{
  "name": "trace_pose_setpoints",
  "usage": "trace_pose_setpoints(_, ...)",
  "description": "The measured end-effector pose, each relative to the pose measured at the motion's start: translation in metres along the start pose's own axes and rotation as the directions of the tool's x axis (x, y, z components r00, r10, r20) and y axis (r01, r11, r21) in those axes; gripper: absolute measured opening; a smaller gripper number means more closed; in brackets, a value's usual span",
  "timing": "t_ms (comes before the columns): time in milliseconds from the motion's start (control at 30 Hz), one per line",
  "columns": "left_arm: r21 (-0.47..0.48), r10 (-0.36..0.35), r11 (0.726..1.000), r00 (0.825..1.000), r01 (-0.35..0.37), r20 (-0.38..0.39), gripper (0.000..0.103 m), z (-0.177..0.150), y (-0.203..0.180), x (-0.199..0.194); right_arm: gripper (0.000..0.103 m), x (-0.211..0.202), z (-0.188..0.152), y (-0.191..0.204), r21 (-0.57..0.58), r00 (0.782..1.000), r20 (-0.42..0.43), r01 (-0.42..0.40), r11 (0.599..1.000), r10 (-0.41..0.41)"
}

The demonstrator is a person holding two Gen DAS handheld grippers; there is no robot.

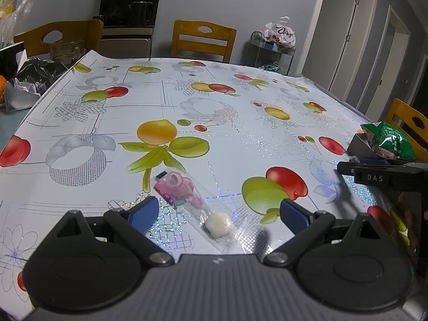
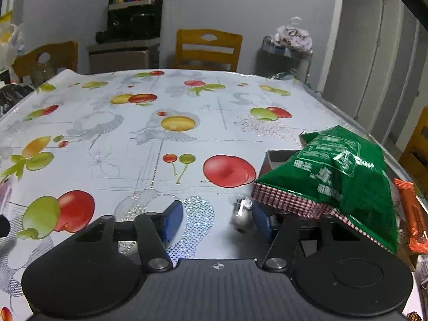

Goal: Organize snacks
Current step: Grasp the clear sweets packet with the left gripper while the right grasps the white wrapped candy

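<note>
A clear snack packet (image 1: 193,205) with pink print and a white sweet inside lies flat on the fruit-print tablecloth (image 1: 214,112), between the blue pads of my left gripper (image 1: 219,214), which is open and just behind it. My right gripper (image 2: 218,220) is open, low over the cloth. A small silver-wrapped candy (image 2: 240,214) sits against its right pad. A green snack bag (image 2: 339,179) lies across a grey box (image 2: 275,160), overhanging the right finger. The bag (image 1: 390,140) and right gripper (image 1: 374,172) show in the left wrist view.
An orange wrapped bar (image 2: 413,214) lies right of the green bag. Wooden chairs (image 1: 203,40) stand around the table. A dark bag (image 1: 37,76) sits at the far left edge. A cabinet with appliances (image 1: 128,18) and a bagged rack (image 1: 272,50) stand by the wall.
</note>
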State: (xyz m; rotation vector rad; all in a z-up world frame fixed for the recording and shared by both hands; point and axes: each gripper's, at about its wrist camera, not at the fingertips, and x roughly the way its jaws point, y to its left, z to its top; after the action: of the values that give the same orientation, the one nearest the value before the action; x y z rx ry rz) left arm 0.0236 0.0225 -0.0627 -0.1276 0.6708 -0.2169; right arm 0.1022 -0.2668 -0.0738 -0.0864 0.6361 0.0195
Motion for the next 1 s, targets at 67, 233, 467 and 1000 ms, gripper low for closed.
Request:
trace_pose_setpoints(67,-0.001,-0.001,1.0,1.0,0.001,0.0,0.098,0.0,-0.0001,0.0,0.051,-0.0015,-0.0001,-0.0018,0.014,1.0,-0.003,-0.026,1.0,0.026)
trace_pose_setpoints(233,-0.001,-0.001,1.0,1.0,0.001,0.0,0.098,0.0001,0.0001,-0.0001,0.05,-0.0036,0.0005,-0.0036,0.044,0.999,0.007,-0.039,0.998,0.039)
trace_pose_setpoints(467,-0.001,-0.001,1.0,1.0,0.001,0.0,0.098,0.0,-0.0003,0.0001,0.048,0.0012,0.0014,0.0005,0.036,1.0,0.01,-0.003,0.999,0.003)
trace_pose_setpoints(1000,-0.007,-0.008,1.0,1.0,0.008,-0.003,0.098,-0.0006,0.0005,0.0007,0.018,0.0013,-0.0006,-0.0022,-0.003,0.999,0.011,0.034,0.999,-0.034)
